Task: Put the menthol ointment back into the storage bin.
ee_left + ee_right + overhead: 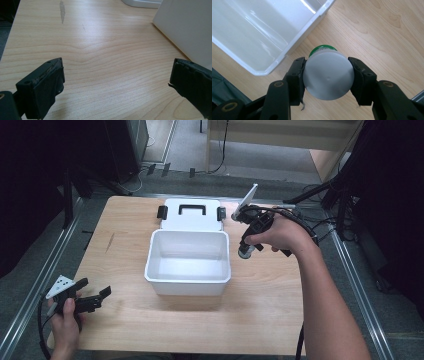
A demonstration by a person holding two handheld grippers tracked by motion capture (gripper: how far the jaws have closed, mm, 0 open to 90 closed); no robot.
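Right tongs (328, 75) clenched on a small bottle (327, 75), grey round base facing my camera, green band visible at its far end. Both jaws press the bottle's sides. In the high view the right tongs (245, 251) hold it just beside the right wall of the white bin (188, 277), above the worktop (260, 320), bottle hanging roughly upright under my hand (277, 236). Can't tell if the bottle touches the wood.

Bin sits mid-worktop, open, inside looks bare white. Its lid (191, 215) lies flat right behind it, black handle up, black latches at both ends. From the right gripper view the bin (294, 40) rim corner is near the bottle, not touching.

Left tongs (116, 82) released, jaws spread wide with only wood grain between them. High view puts the left tongs (97, 299) at the near left corner of the worktop, well apart from the bin, my left hand (65, 322) around the grip. Left gripper view catches the bin wall (187, 27) at upper right and a grey smear (62, 11) on the worktop (105, 62).
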